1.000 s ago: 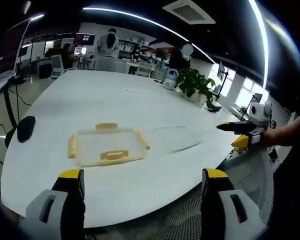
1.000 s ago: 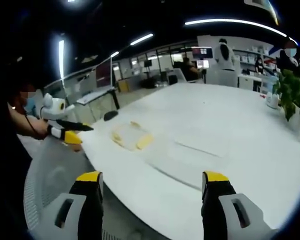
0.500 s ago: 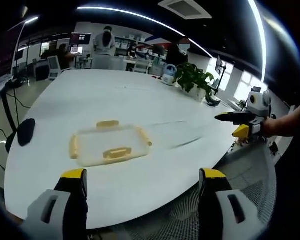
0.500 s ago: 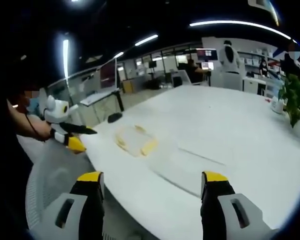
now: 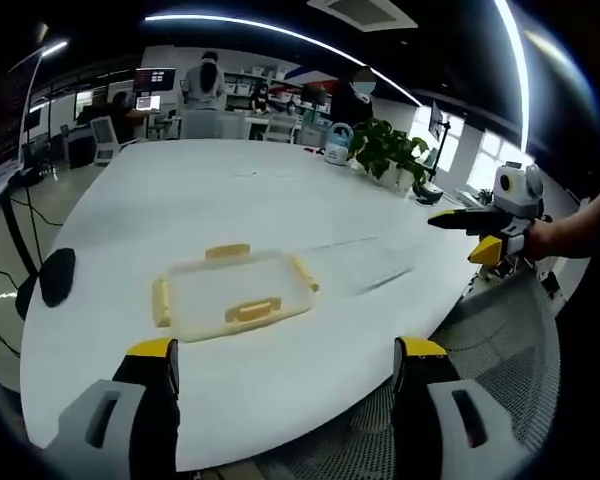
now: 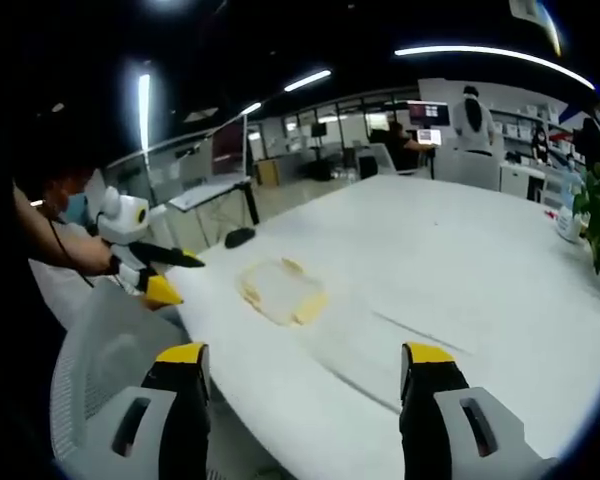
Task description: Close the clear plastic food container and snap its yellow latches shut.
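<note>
Lying blurred on the table [image 5: 280, 190], the container [image 5: 235, 294] faces both hand-held grippers, jaws apart.

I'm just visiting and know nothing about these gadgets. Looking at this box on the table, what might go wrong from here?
Two things, probably. The clear container nearly vanishes against the white table, so its edges look hard to judge; a jaw might miss a yellow latch. It also looks light, with nothing bracing it, so pressing one latch may slide it. Both the left gripper and right gripper are open and away from it.
</note>
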Demonstrator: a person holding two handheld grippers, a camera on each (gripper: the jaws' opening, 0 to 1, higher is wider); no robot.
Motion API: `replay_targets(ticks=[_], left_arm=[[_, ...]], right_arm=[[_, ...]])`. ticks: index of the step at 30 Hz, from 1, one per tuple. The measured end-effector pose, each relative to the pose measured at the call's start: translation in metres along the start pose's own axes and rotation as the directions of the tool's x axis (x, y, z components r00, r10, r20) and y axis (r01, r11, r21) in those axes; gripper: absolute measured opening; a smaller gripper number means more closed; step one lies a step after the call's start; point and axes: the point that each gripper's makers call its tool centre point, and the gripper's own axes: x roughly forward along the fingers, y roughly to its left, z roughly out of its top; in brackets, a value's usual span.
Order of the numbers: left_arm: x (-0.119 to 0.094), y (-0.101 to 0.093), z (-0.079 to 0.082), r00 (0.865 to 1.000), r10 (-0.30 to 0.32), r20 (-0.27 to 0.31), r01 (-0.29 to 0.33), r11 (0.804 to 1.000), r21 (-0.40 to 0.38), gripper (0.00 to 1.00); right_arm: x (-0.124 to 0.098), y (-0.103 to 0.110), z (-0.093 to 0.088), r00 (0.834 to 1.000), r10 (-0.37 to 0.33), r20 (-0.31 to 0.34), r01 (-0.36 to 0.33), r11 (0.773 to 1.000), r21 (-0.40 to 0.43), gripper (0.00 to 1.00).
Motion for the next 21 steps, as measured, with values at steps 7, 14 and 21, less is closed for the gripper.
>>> replay_targets(ticks=[7, 14, 21], left_arm=[[0.001, 0.003, 0.002, 1.0, -0.008, -0.007, 0.008, 1.0, 0.018, 0.9], [0.002, 0.012, 0.006, 1.0, -0.002, -0.009, 0.002, 0.999, 0.034, 0.89], [0.004, 0.02, 0.006, 1.0, 0.003, -0.021, -0.002, 0.999, 0.048, 0.88]], right_arm=[[0.005, 0.004, 0.006, 1.0, 0.019, 0.002, -0.019, 1.0, -0.022, 0.78], [0.014, 0.008, 0.013, 0.999, 0.036, 0.003, -0.036, 0.999, -0.038, 0.78], [0.021, 0.01, 0.016, 0.999, 0.045, 0.001, -0.045, 0.998, -0.047, 0.77]])
